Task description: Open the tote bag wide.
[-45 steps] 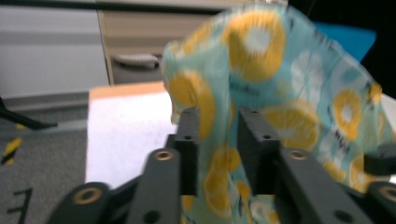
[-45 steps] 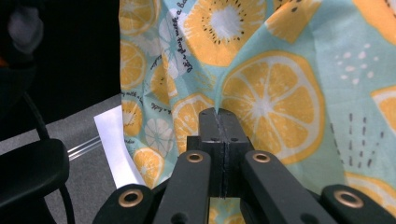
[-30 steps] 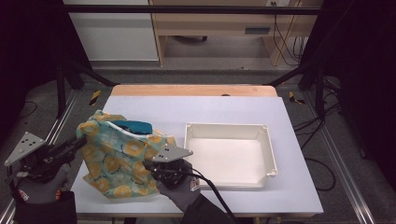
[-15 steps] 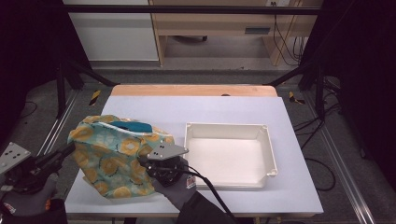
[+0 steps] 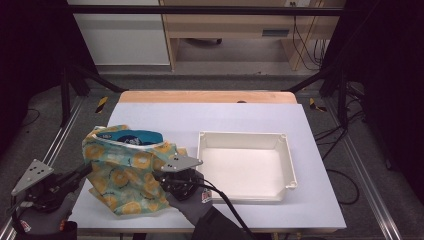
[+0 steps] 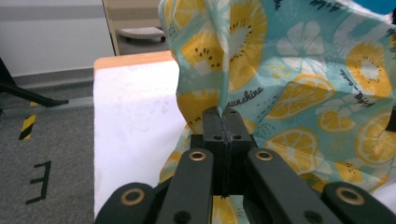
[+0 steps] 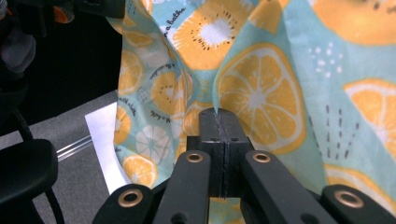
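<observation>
Cloth (image 5: 127, 172) (lemon-print teal), bunched

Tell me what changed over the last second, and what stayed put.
The left claw drew back toward the table's near left corner, then eased forward, tugging the lemon-print cloth bag with it. The right claw kept its pinch on the bag's near right side, barely shifting. Both stayed shut on the fabric. The white tray never moved.

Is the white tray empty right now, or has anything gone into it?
Empty. The high view shows the white tray with a bare floor; the lemon-print cloth lies left of it, pinched by both tongs.
</observation>
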Demonstrator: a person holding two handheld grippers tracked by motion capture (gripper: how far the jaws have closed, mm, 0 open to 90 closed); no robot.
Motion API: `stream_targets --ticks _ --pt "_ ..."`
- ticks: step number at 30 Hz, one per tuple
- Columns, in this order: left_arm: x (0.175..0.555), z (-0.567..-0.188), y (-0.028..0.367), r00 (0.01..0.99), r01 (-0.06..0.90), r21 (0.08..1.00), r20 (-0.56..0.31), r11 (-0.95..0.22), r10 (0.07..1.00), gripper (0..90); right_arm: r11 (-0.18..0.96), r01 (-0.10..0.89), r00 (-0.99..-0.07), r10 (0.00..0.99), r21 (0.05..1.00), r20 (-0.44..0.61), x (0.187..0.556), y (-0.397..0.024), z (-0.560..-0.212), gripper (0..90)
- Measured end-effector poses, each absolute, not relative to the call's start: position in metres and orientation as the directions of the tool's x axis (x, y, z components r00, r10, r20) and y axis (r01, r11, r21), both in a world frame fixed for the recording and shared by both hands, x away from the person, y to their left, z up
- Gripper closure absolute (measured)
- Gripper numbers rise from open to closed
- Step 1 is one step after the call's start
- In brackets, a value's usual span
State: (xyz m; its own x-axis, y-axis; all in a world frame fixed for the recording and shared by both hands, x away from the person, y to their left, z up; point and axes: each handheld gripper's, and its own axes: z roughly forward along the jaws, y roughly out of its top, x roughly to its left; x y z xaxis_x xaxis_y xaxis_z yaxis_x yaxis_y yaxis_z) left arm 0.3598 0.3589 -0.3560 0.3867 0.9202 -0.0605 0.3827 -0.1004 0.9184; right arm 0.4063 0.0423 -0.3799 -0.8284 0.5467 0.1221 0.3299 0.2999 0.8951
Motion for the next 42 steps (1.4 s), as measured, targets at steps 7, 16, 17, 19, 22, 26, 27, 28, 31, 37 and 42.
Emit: stream_targets --ticks 7,16,17,19,22,26,27,28,31,37,42 --pt "0.363 -0.367 0.357 0.386 0.413 0.904 -0.063 -0.112 0.92 90.0 0.309 0.343 -0.829 0.544 0.887 0.13 0.407 0.042 -0.386 88.4" --pt "0.365 -0.371 0.358 0.386 0.427 0.897 -0.066 -0.115 0.92 90.0 0.198 0.28 -0.81 0.574 0.939 0.12 0.402 0.013 -0.357 70.2" --pt "0.365 -0.371 0.358 0.386 0.428 0.897 -0.068 -0.113 0.92 90.0 0.185 0.272 -0.802 0.587 0.944 0.115 0.403 0.01 -0.354 66.8" --pt "0.365 -0.371 0.357 0.388 0.428 0.896 -0.066 -0.116 0.919 90.0 0.173 0.263 -0.785 0.61 0.949 0.106 0.406 0.004 -0.35 59.6" --pt "0.365 -0.372 0.357 0.388 0.428 0.896 -0.065 -0.117 0.919 90.0 0.185 0.269 -0.774 0.626 0.945 0.098 0.414 0.003 -0.352 48.0" --pt "0.366 -0.372 0.359 0.386 0.43 0.896 -0.072 -0.11 0.92 90.0 0.217 0.266 -0.759 0.648 0.939 0.065 0.418 0.009 -0.365 45.7" --pt "0.366 -0.373 0.359 0.386 0.43 0.896 -0.073 -0.109 0.92 90.0 0.224 0.273 -0.759 0.648 0.936 0.066 0.418 0.011 -0.368 48.4" --pt "0.366 -0.373 0.359 0.387 0.431 0.896 -0.075 -0.109 0.919 90.0 0.231 0.276 -0.759 0.648 0.933 0.064 0.419 0.012 -0.371 53.0" --pt "0.367 -0.374 0.36 0.387 0.436 0.893 -0.075 -0.111 0.919 90.0 0.258 0.292 -0.764 0.642 0.921 0.062 0.419 0.016 -0.374 73.6" --pt "0.368 -0.377 0.359 0.386 0.453 0.884 -0.074 -0.119 0.92 90.0 0.276 0.286 -0.789 0.611 0.918 0.062 0.412 0.012 -0.372 90.0" --pt "0.371 -0.382 0.36 0.384 0.475 0.872 -0.083 -0.12 0.92 89.7 0.313 0.315 -0.798 0.598 0.896 0.071 0.408 0.012 -0.386 90.0"
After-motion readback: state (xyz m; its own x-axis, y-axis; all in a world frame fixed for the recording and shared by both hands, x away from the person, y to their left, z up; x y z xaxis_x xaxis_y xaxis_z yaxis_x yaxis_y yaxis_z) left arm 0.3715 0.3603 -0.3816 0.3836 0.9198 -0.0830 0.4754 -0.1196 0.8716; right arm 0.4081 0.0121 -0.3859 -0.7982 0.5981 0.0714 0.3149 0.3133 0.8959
